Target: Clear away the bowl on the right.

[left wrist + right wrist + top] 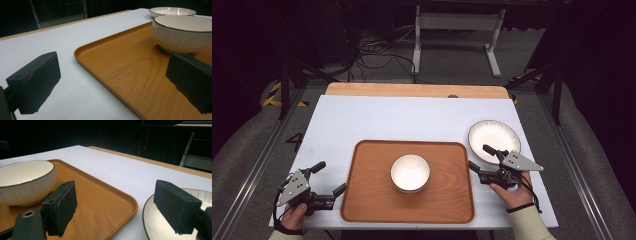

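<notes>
At three o'clock of my tray (362, 200), right gripper (478, 157), jaws wide, nears plate (507, 131): rim may skid. Left gripper (328, 177): wide, empty.

I count 1 bowl (410, 173) mid-tray. 1 wooden tray (367, 200) by table's near edge. 1 plate (494, 136) near table's right edge. My 2 grippers: left gripper (328, 179), right gripper (479, 157).

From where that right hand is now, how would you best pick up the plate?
By the plate's near rim, coming from the person's side: it lies flat on the table with a shallow upturned edge, and the right gripper, jaws open, already sits there.
</notes>
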`<state>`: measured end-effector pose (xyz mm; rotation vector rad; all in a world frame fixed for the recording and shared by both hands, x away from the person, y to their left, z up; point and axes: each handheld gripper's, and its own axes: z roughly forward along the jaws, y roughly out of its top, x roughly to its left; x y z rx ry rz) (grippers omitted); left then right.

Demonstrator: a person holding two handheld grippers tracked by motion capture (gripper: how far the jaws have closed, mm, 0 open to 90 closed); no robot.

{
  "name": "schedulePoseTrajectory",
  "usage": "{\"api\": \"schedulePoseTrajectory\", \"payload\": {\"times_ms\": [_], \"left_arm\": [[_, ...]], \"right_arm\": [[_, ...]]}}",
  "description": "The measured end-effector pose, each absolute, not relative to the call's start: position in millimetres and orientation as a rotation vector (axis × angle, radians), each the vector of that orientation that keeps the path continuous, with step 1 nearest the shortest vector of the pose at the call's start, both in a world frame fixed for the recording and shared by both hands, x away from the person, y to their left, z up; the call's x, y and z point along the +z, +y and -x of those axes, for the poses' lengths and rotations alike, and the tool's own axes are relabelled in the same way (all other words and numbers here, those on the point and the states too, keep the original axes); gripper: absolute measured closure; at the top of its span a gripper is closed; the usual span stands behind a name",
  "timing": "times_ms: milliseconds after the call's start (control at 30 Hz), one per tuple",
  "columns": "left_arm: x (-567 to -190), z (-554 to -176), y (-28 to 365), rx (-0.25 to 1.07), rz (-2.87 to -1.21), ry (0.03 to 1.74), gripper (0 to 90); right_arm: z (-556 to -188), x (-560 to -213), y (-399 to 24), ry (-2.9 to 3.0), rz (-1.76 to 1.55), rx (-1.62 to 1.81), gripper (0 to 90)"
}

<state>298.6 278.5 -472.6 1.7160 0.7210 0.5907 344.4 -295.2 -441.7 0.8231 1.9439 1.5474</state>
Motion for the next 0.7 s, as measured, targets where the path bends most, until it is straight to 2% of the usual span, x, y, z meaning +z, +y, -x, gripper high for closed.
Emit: {"api": "schedulePoseTrajectory", "payload": {"times_ms": [233,433,700], "left_arm": [[-472.6,-298.6,278.4,0.591,-1.718,0.720,0.3],[-472.5,-298.5,278.2,0.594,-1.720,0.718,0.3],[-472.5,-298.6,278.2,0.593,-1.721,0.717,0.3]], "right_arm": [[-341.5,-455.4,-299.2,1.957,-0.866,1.531,16.7],[-340.3,-456.9,-301.6,1.949,-0.846,1.565,7.6],[-339.6,-457.2,-302.2,1.949,-0.832,1.578,7.5]]}}
